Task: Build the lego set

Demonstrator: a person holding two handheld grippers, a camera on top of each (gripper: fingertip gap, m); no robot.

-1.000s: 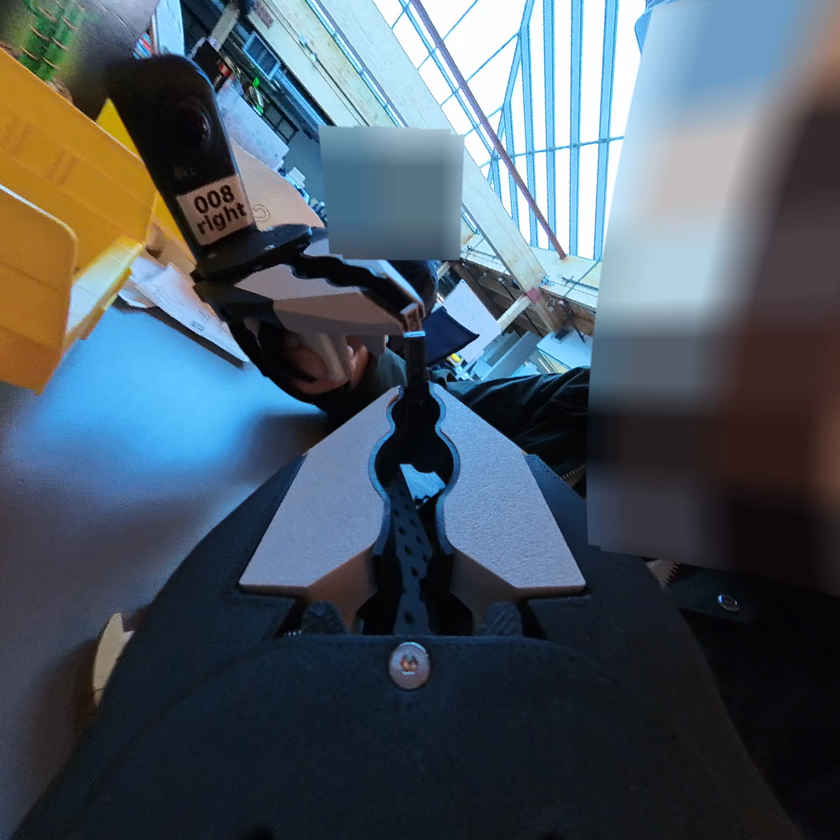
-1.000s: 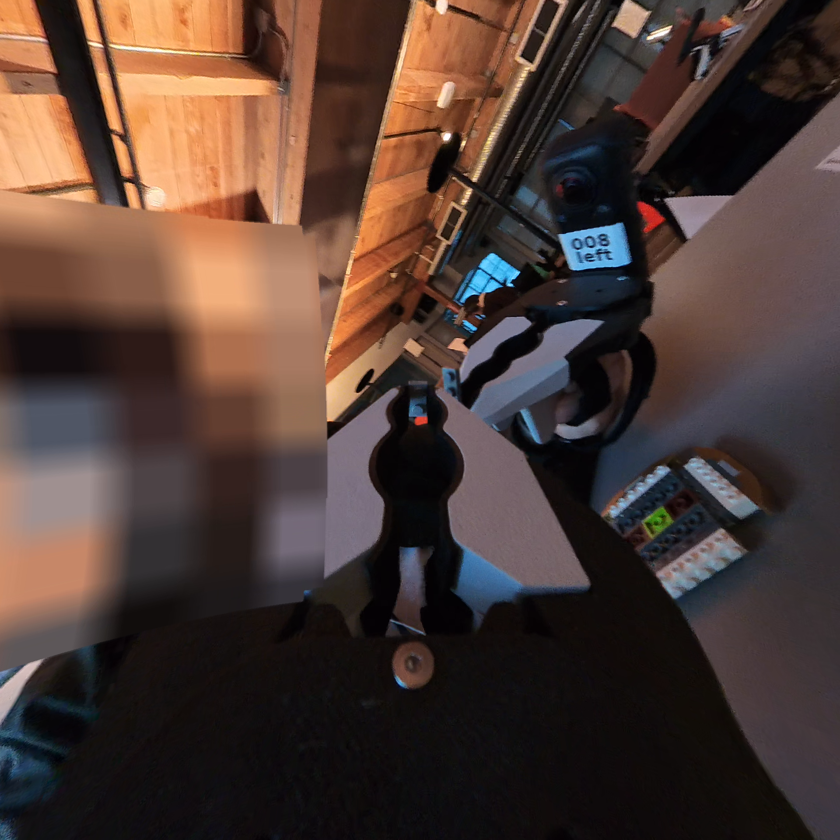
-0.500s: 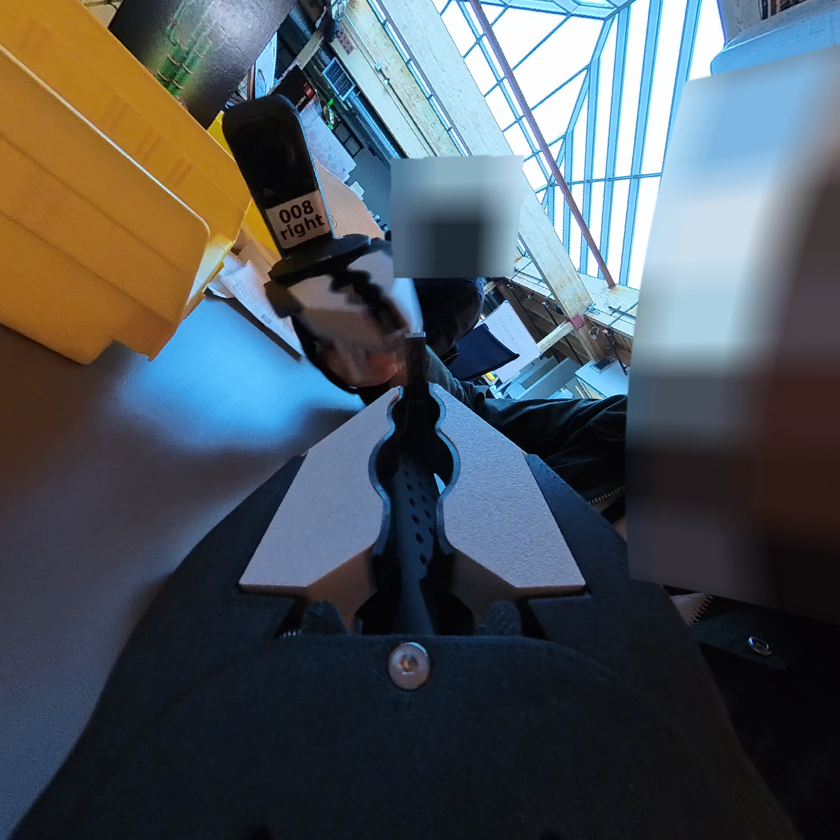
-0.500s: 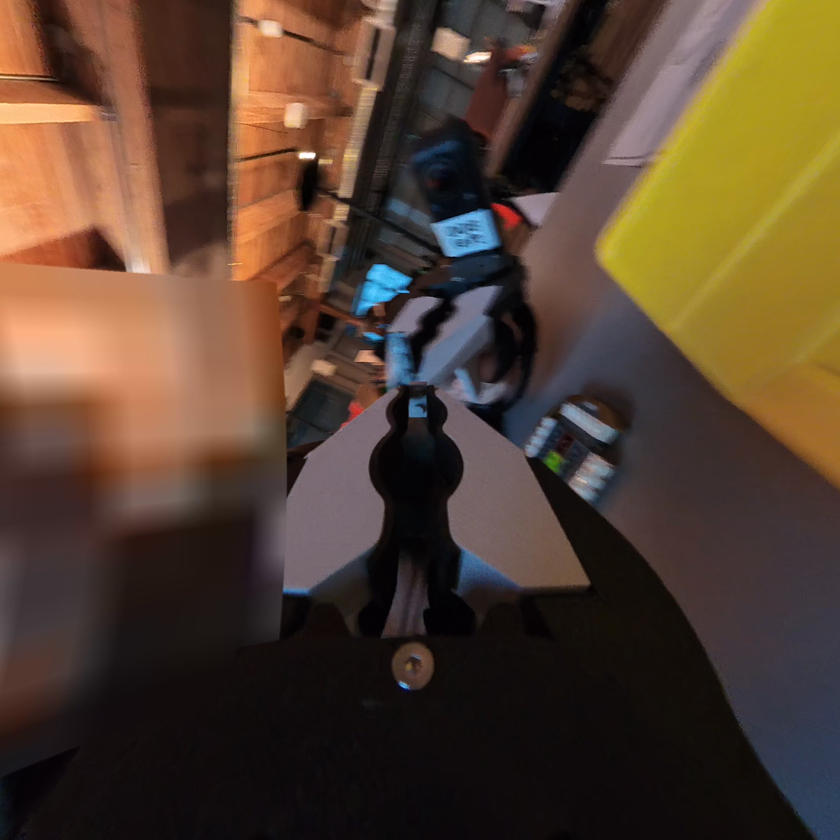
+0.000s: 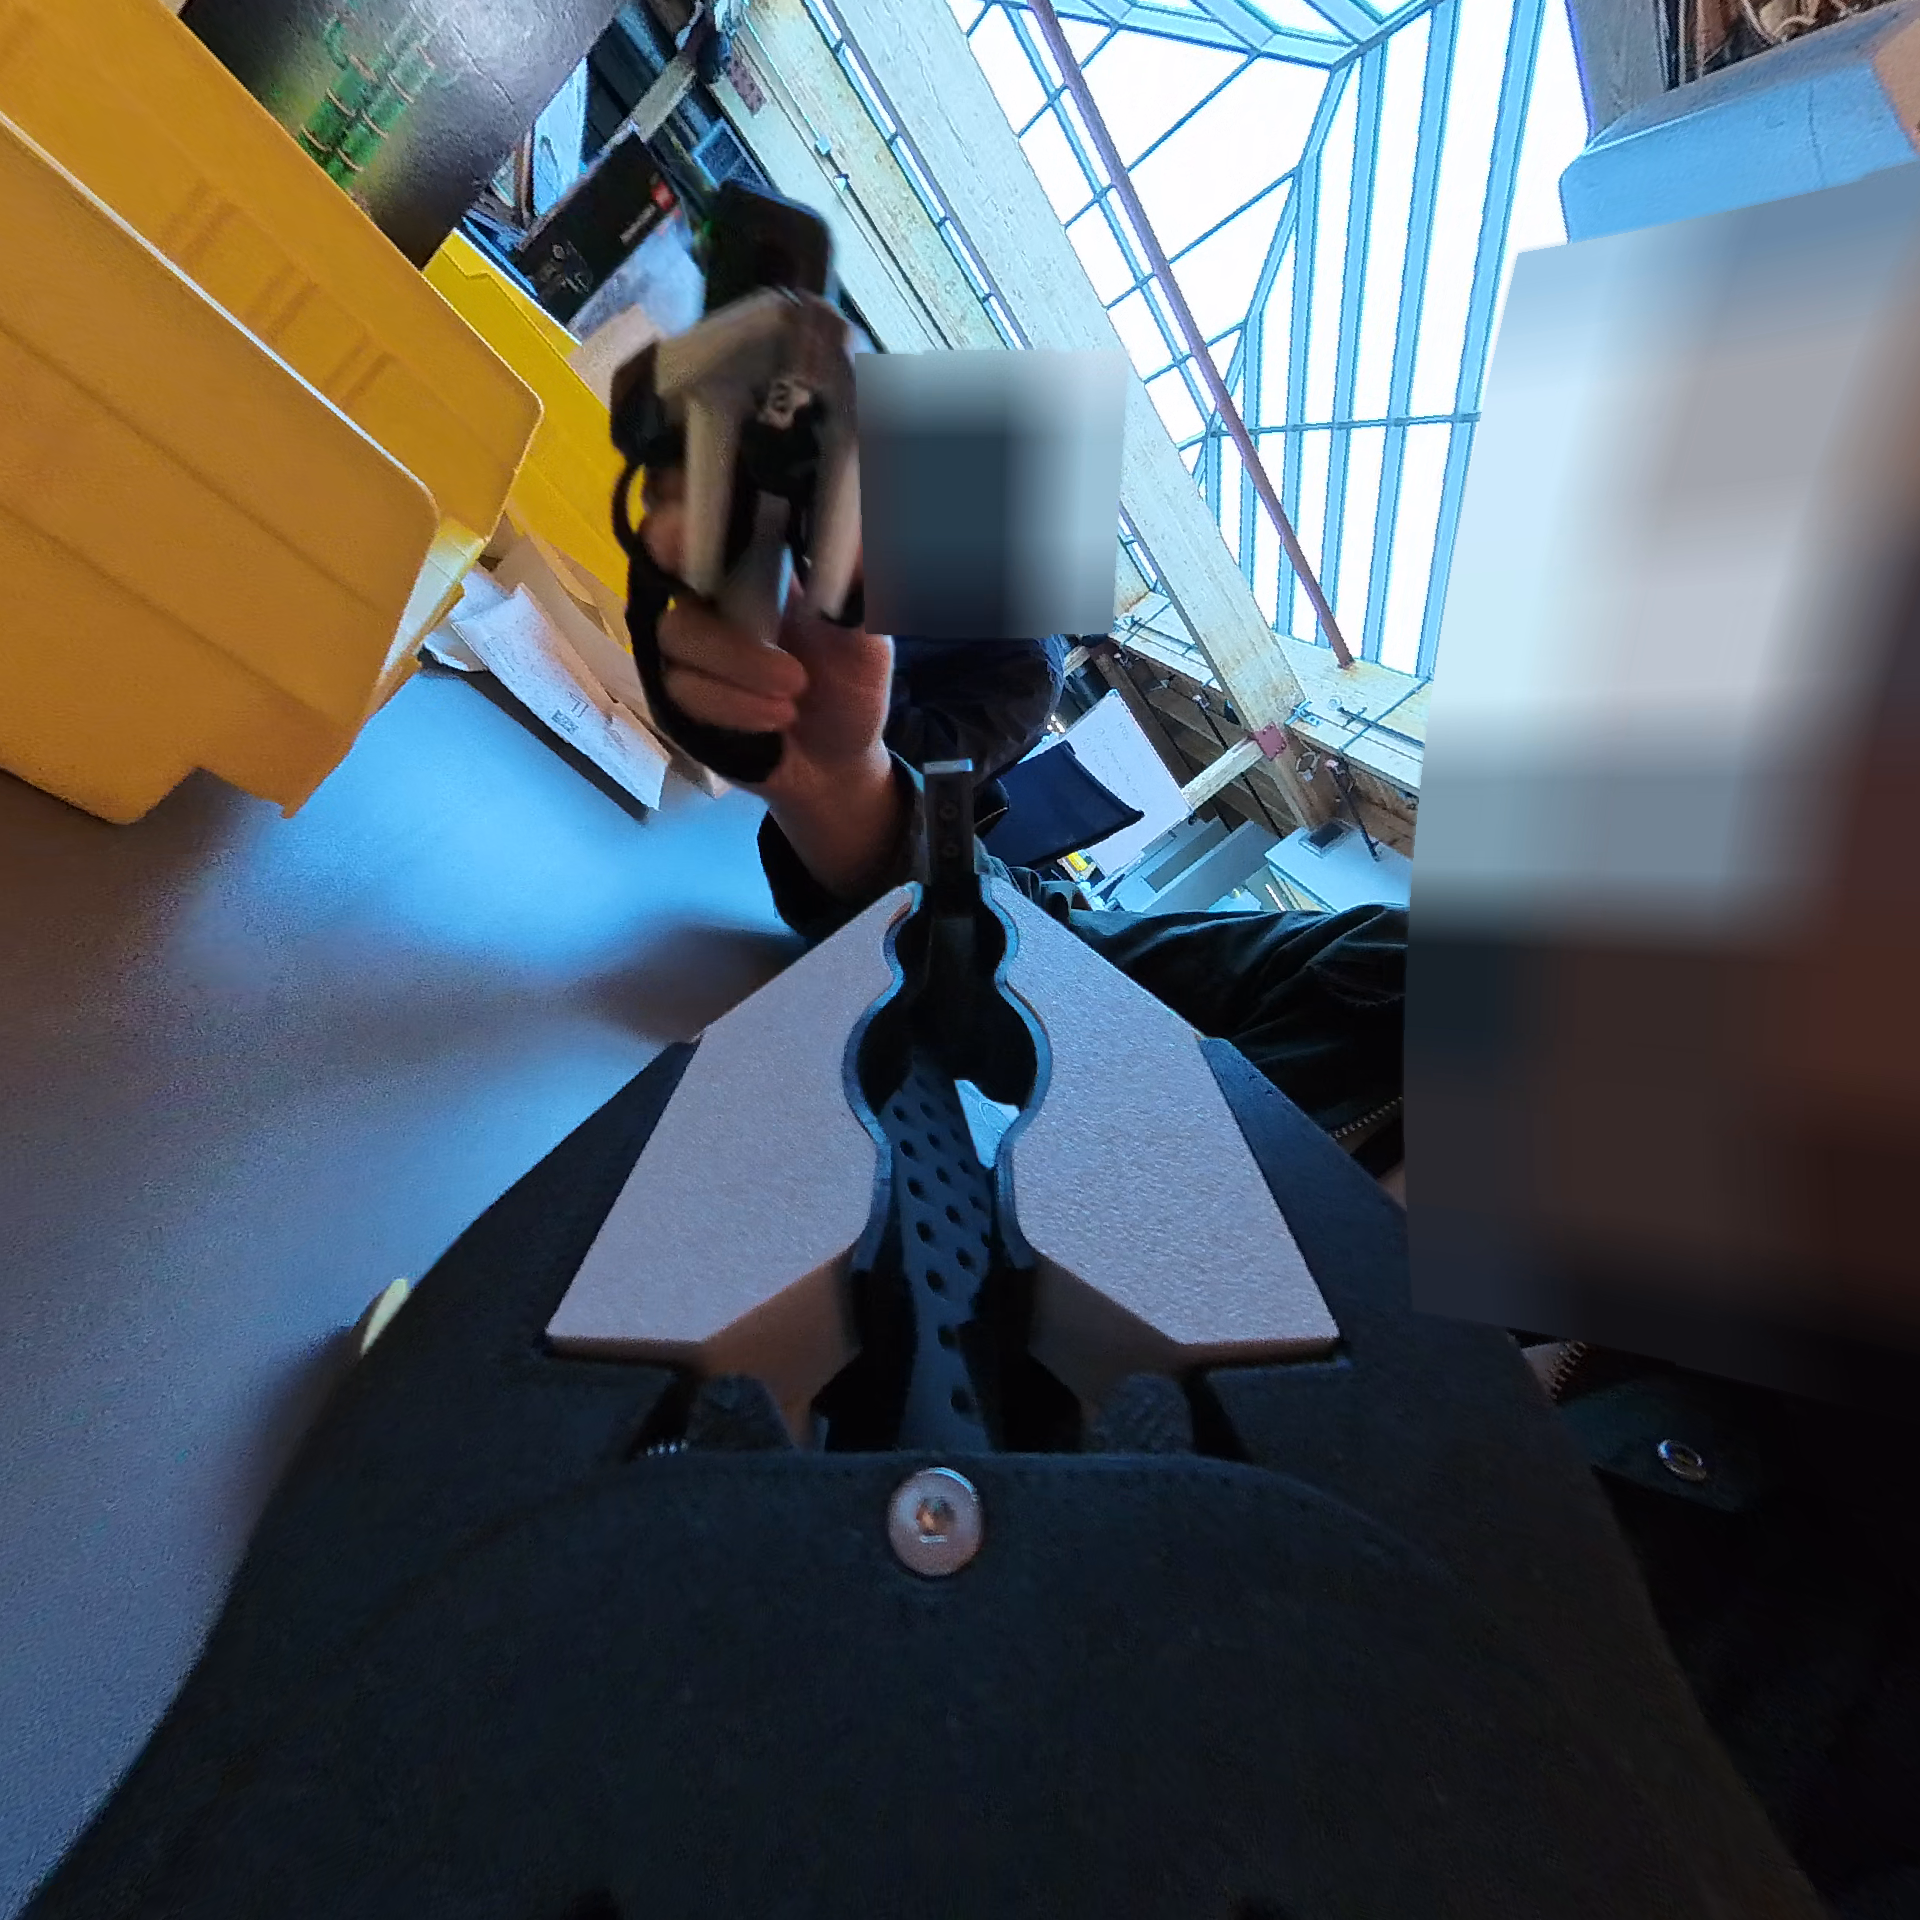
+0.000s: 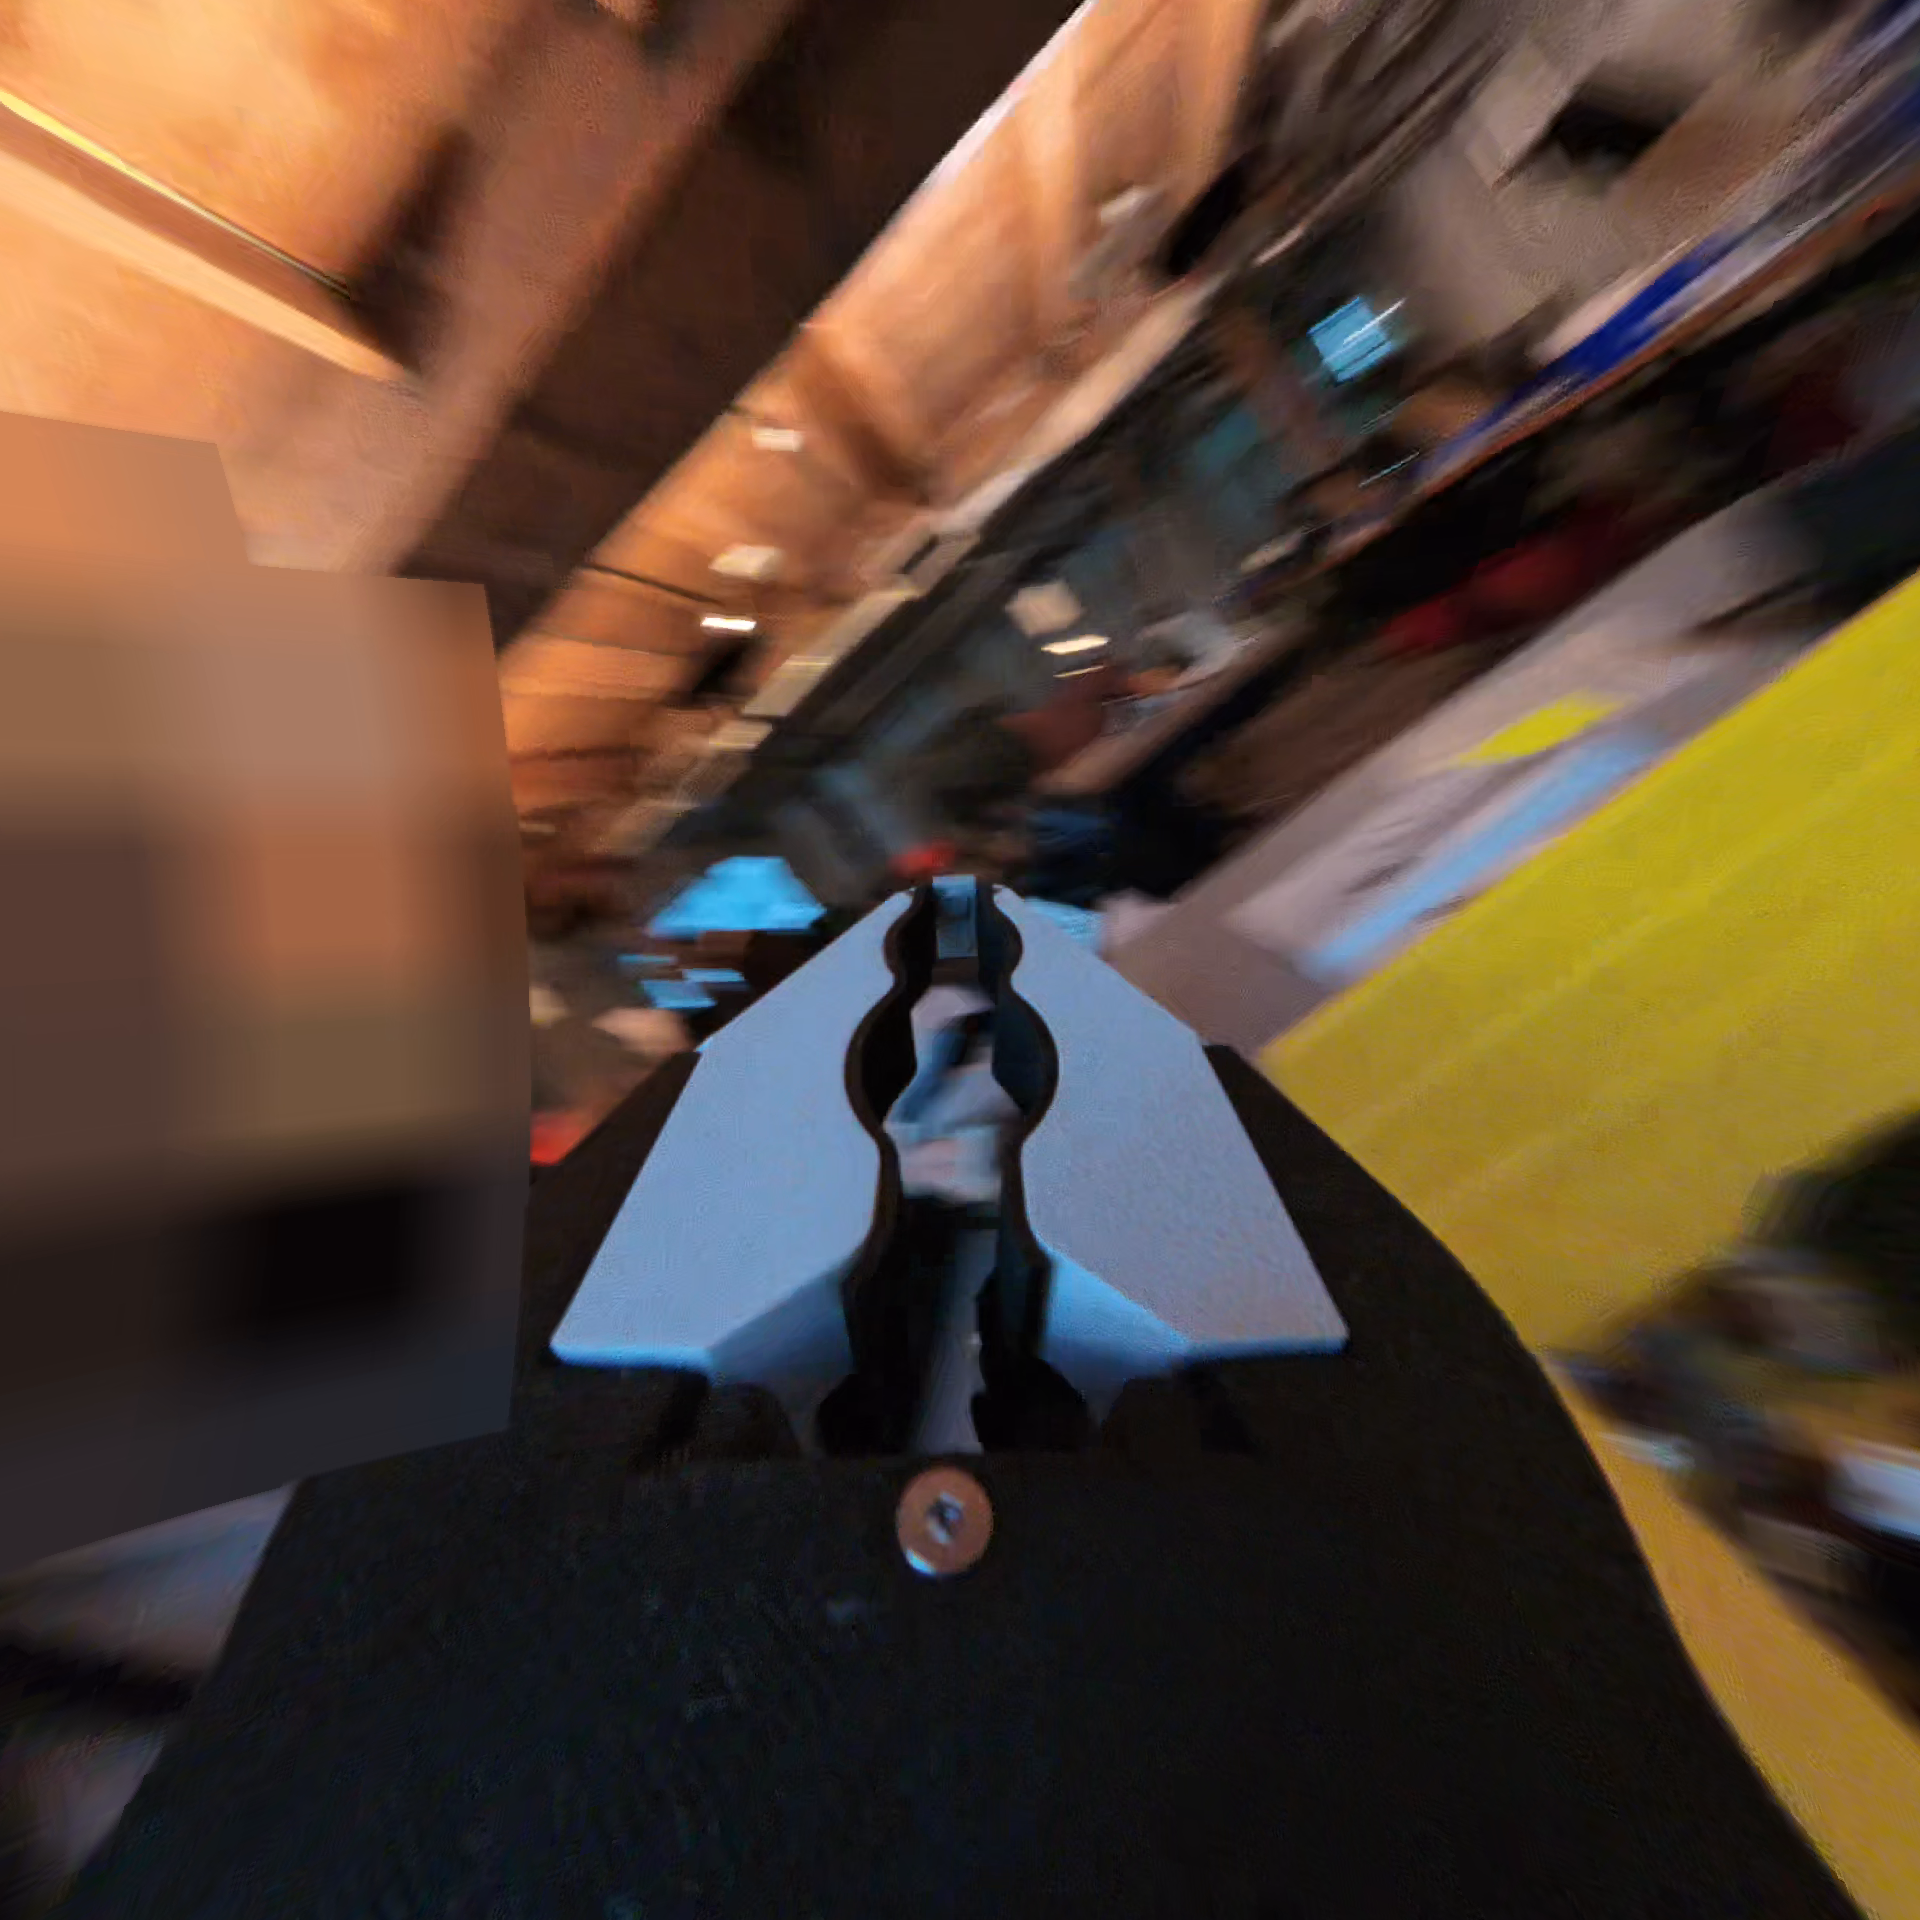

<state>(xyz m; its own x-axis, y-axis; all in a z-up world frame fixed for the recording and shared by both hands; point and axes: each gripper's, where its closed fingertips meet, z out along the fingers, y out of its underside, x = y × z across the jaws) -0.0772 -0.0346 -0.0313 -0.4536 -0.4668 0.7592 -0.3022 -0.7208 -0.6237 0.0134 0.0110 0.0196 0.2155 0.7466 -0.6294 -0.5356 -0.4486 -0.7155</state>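
The left gripper [image 5: 948, 904] is gripping a long black perforated lego beam [image 5: 940, 1205], its narrow end sticking out past the fingertips above the grey table [image 5: 343, 1039]. The right gripper [image 6: 954, 920], blurred in its own view, is pinching a small grey piece [image 6: 954, 925] at its tips. Yellow bins [image 5: 208, 468] are standing on the table beyond.

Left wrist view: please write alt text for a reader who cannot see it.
The left gripper is shut on a long black perforated Lego beam that pokes past its tips. Beyond it a hand holds the right gripper up, blurred, above a grey table with yellow bins.
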